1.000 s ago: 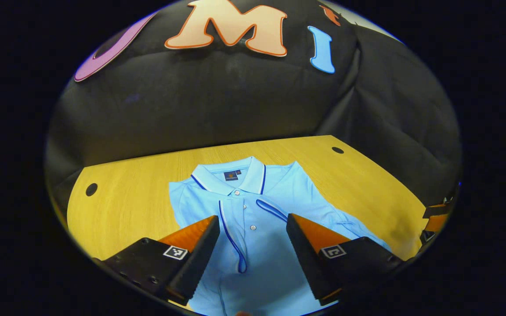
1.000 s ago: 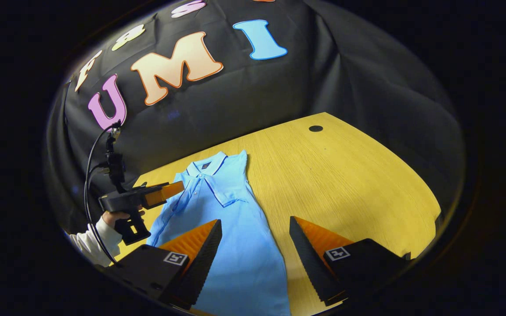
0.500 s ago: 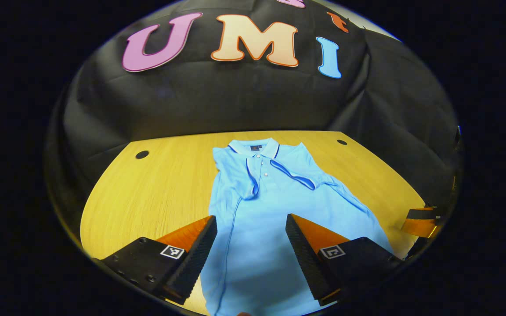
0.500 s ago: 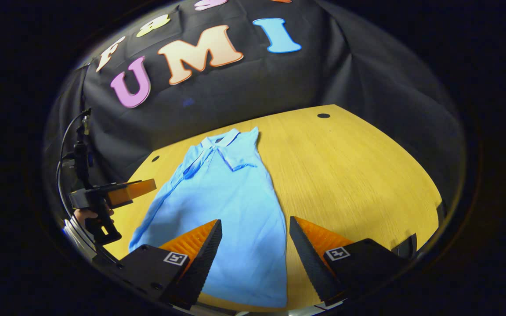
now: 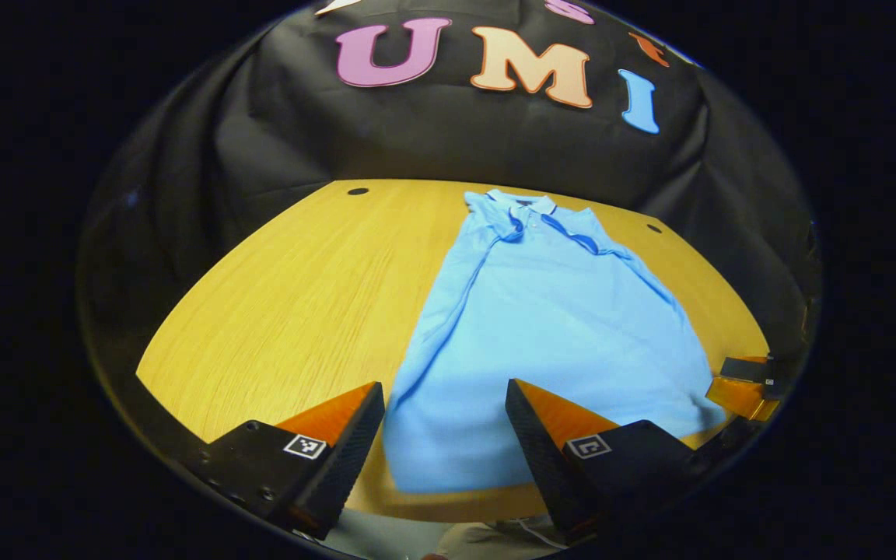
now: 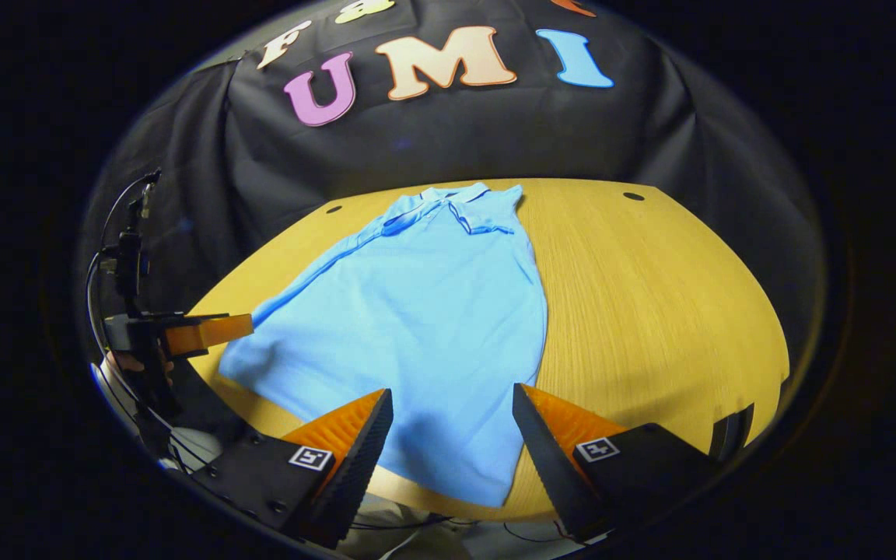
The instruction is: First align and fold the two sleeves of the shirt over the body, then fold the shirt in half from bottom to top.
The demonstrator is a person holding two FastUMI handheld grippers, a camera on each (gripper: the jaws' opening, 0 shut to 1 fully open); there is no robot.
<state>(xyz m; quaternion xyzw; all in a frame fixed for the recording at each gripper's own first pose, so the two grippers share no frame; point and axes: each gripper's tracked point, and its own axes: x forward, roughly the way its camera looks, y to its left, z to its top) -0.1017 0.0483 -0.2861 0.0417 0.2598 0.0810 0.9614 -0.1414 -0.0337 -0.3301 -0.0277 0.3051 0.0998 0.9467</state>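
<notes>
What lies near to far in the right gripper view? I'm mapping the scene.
Right gripper → hem of the light blue polo shirt → its collar → yellow wooden table far edge → black cloth wall.

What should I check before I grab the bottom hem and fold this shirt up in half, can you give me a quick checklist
1. Both sleeves folded over the body: ok; the shirt shows both sleeves lying across the chest.
2. Shirt flat on the table: ok, only slight ripples.
3. Left tongs open and empty: ok; their fingers stand apart above the left hem corner.
4. Right tongs open and empty: ok, above the hem.
5. Hem fully on the table: ok; it lies close to the near edge.
6. Tongs low enough to pinch the hem: cannot tell.
</notes>
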